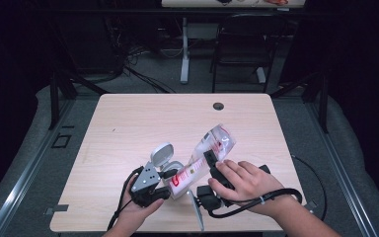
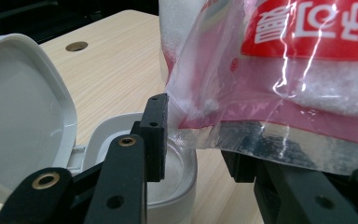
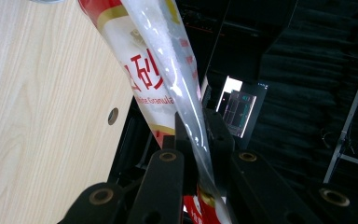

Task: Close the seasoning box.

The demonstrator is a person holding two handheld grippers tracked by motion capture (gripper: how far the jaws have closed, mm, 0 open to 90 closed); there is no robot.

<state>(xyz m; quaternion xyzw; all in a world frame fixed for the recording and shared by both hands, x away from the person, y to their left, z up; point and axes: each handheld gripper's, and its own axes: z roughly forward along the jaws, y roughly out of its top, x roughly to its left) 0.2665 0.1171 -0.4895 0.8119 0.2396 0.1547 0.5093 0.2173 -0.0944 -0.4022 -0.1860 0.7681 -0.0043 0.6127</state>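
Observation:
A clear bag of white sugar with a red and white label hangs slanted over the table, low end toward me. My right gripper is shut on its upper half; in the right gripper view the bag runs down between the closed jaws of that gripper. A white container with its flip lid raised stands under the bag's low end. My left gripper sits beside it. In the left gripper view its jaws stand apart over the container, the bag's corner between them; the bag hides the right pad.
The wooden table has a round cable hole near its far edge. A black chair and a desk leg stand beyond it. The right gripper's cable loops over the wrist at the front right.

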